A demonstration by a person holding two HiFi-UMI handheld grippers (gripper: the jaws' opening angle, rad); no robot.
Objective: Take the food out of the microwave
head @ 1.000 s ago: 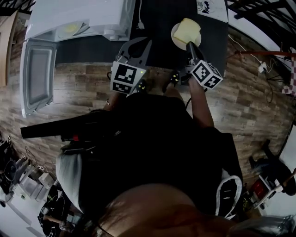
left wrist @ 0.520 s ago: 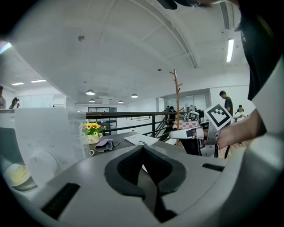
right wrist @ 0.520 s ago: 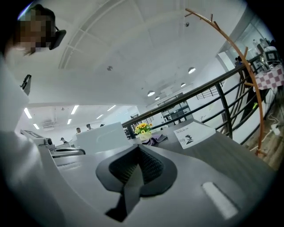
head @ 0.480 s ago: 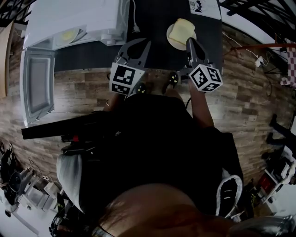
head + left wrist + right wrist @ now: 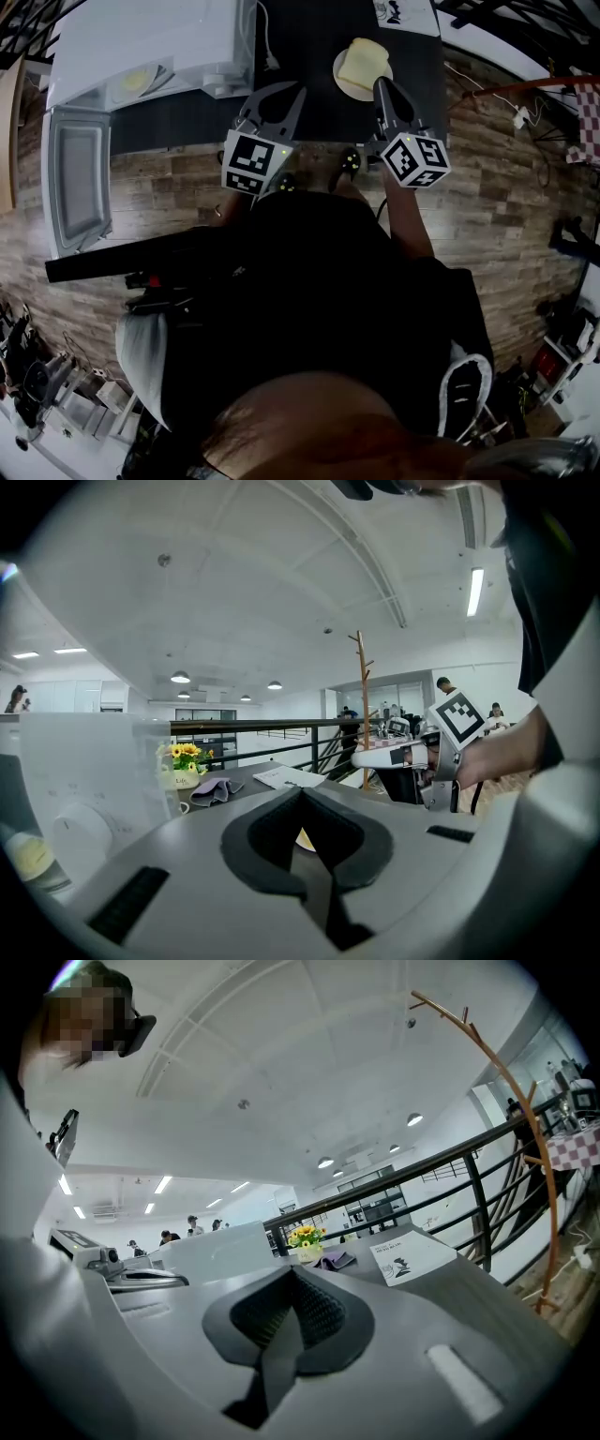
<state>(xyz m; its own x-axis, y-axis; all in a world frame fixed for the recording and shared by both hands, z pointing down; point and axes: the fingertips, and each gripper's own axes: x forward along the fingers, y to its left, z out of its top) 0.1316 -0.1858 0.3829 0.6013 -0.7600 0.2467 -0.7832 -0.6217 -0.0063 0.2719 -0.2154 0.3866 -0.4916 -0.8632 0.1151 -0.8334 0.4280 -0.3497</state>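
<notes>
The white microwave (image 5: 150, 37) stands at the table's left with its door (image 5: 80, 178) swung open. A plate with something pale yellow (image 5: 141, 80) shows in its open front. Out on the dark table (image 5: 309, 56) sits a white plate with a yellow piece of food (image 5: 364, 64). My right gripper (image 5: 379, 84) hovers just in front of that plate, shut and empty. My left gripper (image 5: 278, 91) hangs between the microwave and the plate, also shut with nothing in it. Both stay empty in their own views, left gripper (image 5: 302, 794) and right gripper (image 5: 292, 1274).
At the back of the table are a pot of yellow flowers (image 5: 183, 759), a grey cloth (image 5: 216, 789) and a printed sheet (image 5: 405, 13). Beyond is a black railing (image 5: 469, 1185) and a wooden coat stand (image 5: 525, 1119). Wood floor (image 5: 506, 216) lies around the table.
My right gripper has lifted a little above the plate and rolled about its own axis. The left gripper has stayed almost still. The plate of food rests where it was.
</notes>
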